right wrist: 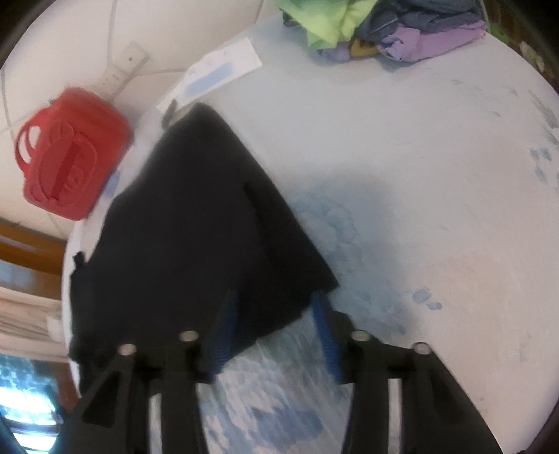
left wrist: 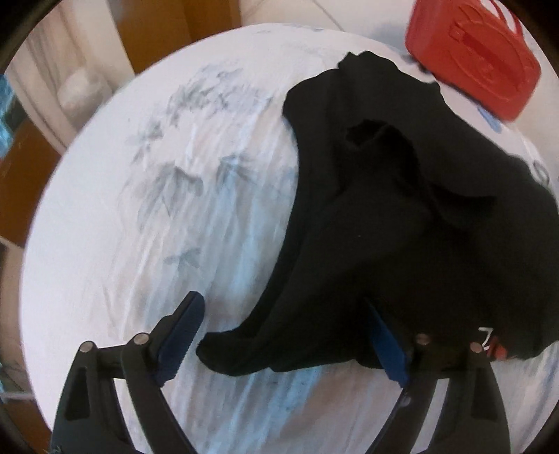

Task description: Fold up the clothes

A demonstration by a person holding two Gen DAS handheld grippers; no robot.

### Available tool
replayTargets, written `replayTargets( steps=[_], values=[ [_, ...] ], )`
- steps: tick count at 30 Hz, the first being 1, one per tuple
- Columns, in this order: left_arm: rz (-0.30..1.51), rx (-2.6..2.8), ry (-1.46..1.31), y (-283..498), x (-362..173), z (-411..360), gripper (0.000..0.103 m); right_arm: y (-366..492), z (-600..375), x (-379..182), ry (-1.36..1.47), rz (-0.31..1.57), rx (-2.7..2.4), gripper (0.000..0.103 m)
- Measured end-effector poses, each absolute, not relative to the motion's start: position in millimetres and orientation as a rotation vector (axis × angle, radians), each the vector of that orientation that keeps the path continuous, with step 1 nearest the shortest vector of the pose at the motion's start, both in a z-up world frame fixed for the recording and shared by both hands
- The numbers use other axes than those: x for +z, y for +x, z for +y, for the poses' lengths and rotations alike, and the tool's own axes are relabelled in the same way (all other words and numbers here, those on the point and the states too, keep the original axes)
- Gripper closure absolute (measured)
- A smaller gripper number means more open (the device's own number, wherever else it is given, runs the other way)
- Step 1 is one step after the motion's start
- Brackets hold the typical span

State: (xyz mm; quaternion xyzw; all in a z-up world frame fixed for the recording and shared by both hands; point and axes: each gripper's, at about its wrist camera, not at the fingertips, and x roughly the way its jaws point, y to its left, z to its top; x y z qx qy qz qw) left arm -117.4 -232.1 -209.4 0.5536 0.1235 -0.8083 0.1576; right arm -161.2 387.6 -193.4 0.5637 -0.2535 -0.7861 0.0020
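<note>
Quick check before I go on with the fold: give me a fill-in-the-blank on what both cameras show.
1. The garment lying on the table is ____ in colour.
2. The box by its far end is ____.
3. Both hand-held grippers, left and right, have their jaws ____.
4. The clothes pile lies at the table's ____ edge.

Missing words: black; red; open; far

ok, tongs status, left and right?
Left tongs: open, black garment edge between the fingers, not clamped.
Right tongs: open, garment corner between the fingers, not clamped.

Pale tiled floor (right wrist: 70,38) and brown wooden furniture (left wrist: 157,31) around a round table (right wrist: 436,174), daylit.
</note>
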Motion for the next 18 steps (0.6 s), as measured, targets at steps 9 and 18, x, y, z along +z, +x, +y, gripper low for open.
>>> replayTargets(
  steps=[9, 18],
  values=[
    [0.098, -2.413, 1.521, -115.5, -172.0, -201.3, 0.097, -175.4, 317.0, -188.2, 1.775, -0.226, -2.594, 0.093],
    [0.193, -2.536, 1.451, -56.7, -95.1, -222.7, 0.097, -124.7, 378.7, -112.3, 1.552, -0.511, -2.662, 0.098]
  ],
)
